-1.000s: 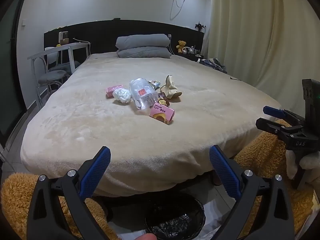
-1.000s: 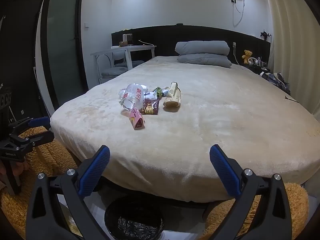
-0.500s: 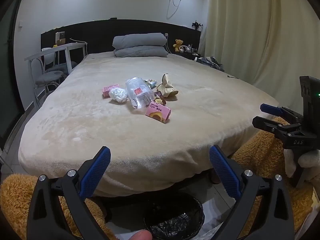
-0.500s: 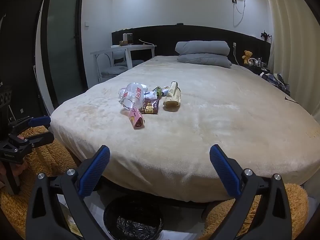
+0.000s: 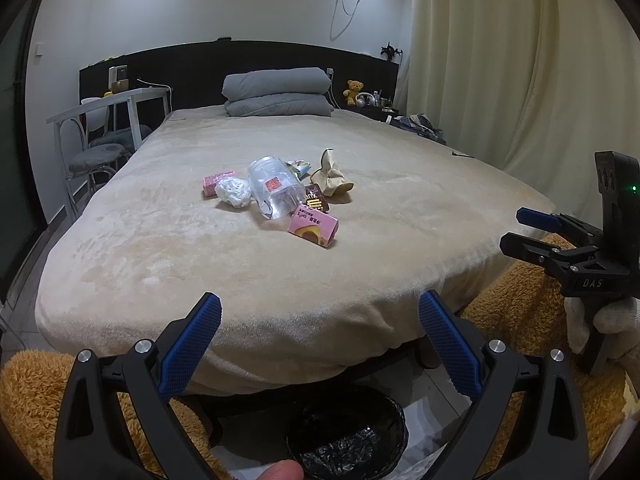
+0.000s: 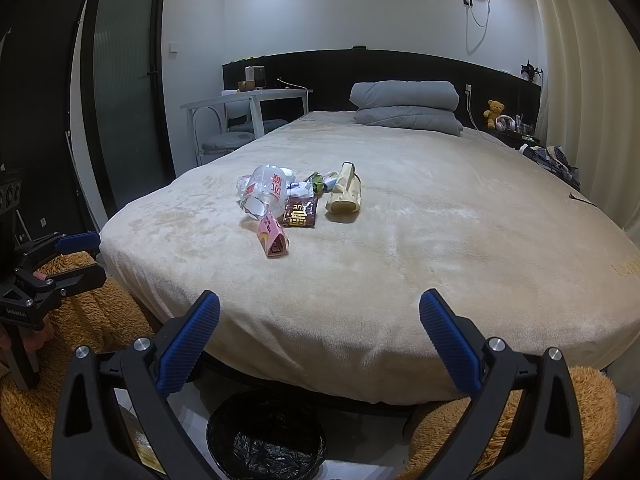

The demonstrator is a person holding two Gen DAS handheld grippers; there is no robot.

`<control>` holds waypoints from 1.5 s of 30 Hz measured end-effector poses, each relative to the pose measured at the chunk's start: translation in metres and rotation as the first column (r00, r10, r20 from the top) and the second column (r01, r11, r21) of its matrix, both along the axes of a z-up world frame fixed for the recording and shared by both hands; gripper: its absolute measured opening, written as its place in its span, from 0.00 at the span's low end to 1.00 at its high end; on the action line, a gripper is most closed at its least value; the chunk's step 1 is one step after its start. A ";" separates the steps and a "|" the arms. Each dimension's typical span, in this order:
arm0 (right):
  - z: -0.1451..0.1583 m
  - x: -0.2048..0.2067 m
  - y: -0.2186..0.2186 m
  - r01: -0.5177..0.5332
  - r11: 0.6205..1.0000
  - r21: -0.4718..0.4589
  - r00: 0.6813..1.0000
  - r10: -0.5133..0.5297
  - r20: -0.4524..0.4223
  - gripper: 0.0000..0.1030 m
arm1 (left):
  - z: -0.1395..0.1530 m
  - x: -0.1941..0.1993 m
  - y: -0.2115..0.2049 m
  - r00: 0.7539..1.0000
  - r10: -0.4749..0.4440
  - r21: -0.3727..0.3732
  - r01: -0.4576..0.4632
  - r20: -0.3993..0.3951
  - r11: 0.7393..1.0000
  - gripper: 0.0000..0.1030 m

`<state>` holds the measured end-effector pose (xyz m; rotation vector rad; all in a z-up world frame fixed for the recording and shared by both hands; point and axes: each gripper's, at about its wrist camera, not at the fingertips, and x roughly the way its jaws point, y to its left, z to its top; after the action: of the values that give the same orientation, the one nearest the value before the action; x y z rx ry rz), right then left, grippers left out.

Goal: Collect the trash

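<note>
On bed [image 5: 160,248], untouched trash pile [image 5: 280,196]

The beige bed [image 5: 360,248] carries clustered trash [image 5: 276,196] mid-mattress — two grey pillows [image 5: 278,98] at the headboard.

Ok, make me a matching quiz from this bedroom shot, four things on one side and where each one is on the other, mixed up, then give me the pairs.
Things:
1. teddy bear
2. trash bin
3. pink carton
4. grey pillows

Places:
A. on the floor at the foot of the bed
B. stacked at the head of the bed
C. the nearest piece of the trash pile on the blanket
D. on the bedside stand by the curtain

Pairs: 1-D, 2-A, 3-C, 4-B
</note>
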<state>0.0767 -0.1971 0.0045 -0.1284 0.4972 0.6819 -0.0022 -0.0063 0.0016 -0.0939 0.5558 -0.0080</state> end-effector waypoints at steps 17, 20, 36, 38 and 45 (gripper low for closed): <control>-0.001 0.004 0.001 -0.017 1.000 0.020 1.000 0.018 -0.025 0.96 | -0.002 0.000 0.003 1.000 0.012 -0.011 -0.012 0.004 1.000 0.94; 0.000 0.005 -0.001 -0.016 0.999 0.030 0.999 0.017 -0.034 0.96 | -0.001 0.001 0.003 1.000 0.011 -0.020 -0.011 0.002 1.000 0.94; -0.002 0.010 0.003 -0.025 0.999 0.027 0.998 0.027 -0.063 0.96 | -0.003 0.007 -0.002 1.000 -0.011 -0.015 0.011 -0.014 1.000 0.94; -0.002 0.010 0.002 -0.025 0.999 0.027 0.998 0.027 -0.063 0.96 | -0.003 0.007 -0.001 1.000 -0.013 -0.023 0.013 -0.015 1.000 0.94; -0.003 0.012 0.004 -0.026 0.999 0.031 0.997 0.028 -0.078 0.96 | -0.002 0.009 0.000 1.000 -0.016 -0.036 0.015 -0.019 0.999 0.94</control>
<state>0.0889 -0.1927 0.0012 -0.0803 0.5611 0.7228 0.0063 -0.0060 -0.0006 -0.1243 0.5759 -0.0318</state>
